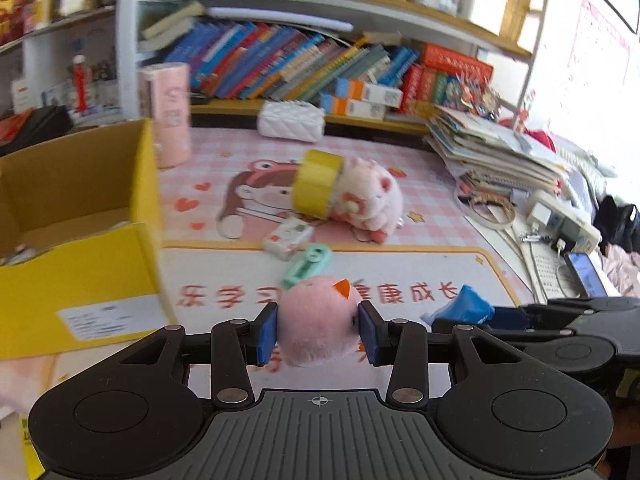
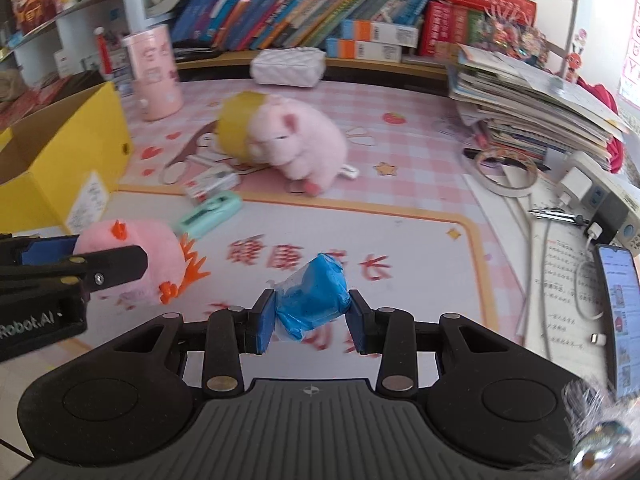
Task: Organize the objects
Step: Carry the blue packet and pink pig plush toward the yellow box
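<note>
My left gripper (image 1: pixel 318 330) is shut on a small pink plush chick (image 1: pixel 316 320) with an orange beak, held above the desk mat; the same chick (image 2: pixel 128 256) shows at the left of the right wrist view. My right gripper (image 2: pixel 308 320) is shut on a blue plastic-wrapped packet (image 2: pixel 314 296), also seen at the right as the blue packet (image 1: pixel 464 306). An open yellow cardboard box (image 1: pixel 80 216) stands at the left. On the mat lie a bigger pink plush pig (image 1: pixel 368 200) against a yellow tape roll (image 1: pixel 316 184), a small white box (image 1: pixel 288 238) and a mint green item (image 1: pixel 306 266).
A pink cylinder (image 1: pixel 170 116) stands behind the box and a white quilted pouch (image 1: pixel 290 120) lies before the bookshelf (image 1: pixel 300 60). At the right are a pile of papers (image 1: pixel 500 152), a tape ring (image 2: pixel 504 172), a power strip (image 2: pixel 600 196) and a phone (image 2: pixel 618 312).
</note>
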Demonstrator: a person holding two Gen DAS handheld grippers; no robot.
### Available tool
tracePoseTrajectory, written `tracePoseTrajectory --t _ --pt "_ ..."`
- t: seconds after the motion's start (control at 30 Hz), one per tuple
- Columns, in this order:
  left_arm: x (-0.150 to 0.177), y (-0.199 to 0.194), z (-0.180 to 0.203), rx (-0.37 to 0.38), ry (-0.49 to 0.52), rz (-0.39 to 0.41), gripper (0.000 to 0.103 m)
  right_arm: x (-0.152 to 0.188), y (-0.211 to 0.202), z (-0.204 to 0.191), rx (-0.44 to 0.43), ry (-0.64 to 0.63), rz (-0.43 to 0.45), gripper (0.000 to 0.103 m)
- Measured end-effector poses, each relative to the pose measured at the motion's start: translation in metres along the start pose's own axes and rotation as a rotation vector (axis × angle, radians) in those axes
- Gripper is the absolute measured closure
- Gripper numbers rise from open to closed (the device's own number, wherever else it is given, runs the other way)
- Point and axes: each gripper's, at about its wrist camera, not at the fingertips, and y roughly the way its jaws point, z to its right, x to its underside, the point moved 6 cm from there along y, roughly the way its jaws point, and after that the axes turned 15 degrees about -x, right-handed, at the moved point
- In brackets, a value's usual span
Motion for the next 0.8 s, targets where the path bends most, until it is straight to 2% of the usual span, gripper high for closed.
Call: tracePoseTrajectory --t 0.43,0.8 --pt "0.031 -0.043 -0.089 -0.078 -0.079 0.003 0.063 0.021 -0.003 -0.097 -0.084 -0.080 -0.018 0.068" --pt "0.059 -0.072 -0.143 -0.131 -0.121 0.001 0.063 0.044 -0.001 -0.163 -0.149 -0.133 -0.042 0.068"
